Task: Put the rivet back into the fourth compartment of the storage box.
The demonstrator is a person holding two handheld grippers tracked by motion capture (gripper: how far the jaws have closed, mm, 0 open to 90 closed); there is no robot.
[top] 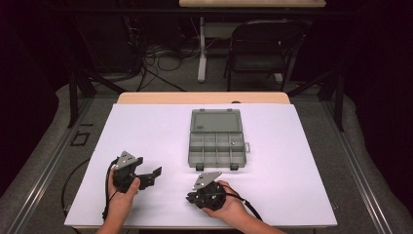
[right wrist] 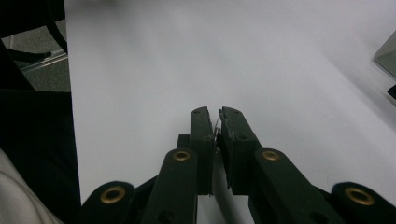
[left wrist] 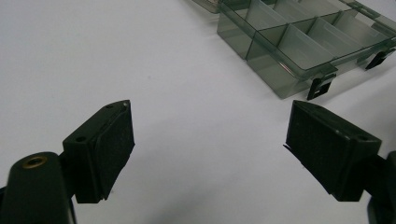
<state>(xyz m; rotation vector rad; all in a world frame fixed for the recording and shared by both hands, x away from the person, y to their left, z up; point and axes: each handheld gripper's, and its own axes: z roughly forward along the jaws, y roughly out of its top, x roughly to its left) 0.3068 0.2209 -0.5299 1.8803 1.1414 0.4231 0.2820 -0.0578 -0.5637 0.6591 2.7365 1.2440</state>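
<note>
Nearest the high camera: two hands at the table's front edge, each holding a gripper. Left gripper (top: 146,176) sits at front left, jaws wide apart with nothing between them; in the left gripper view the two black pads (left wrist: 111,148) frame bare white surface. Right gripper (top: 191,198) is at front centre, tips pointing left across the sheet. In the right gripper view its jaws are nearly together, just a thin slit between the pads (right wrist: 203,140); something thin and pale shows in that slit, can't tell what it is or whether it's held.

Organizer box (top: 216,139): grey translucent plastic, lid open and lying flat toward the far side, divided tray toward the person. It sits mid-table, slightly right of centre, beyond both grippers and apart from them. Two black latches on the near wall. One small item in a right-hand compartment, too small to identify. The left gripper view catches the tray's near corner (left wrist: 299,51) at upper right.

Surface: white sheet (top: 146,126) covering most of a wooden table (top: 146,97), wood strip visible along the far edge.

Room: dark. Grey floor, a black folding chair (top: 260,46) behind the table, a white table leg (top: 202,48) with a tangle of cables (top: 160,56) beside it, black frame struts on both sides.
</note>
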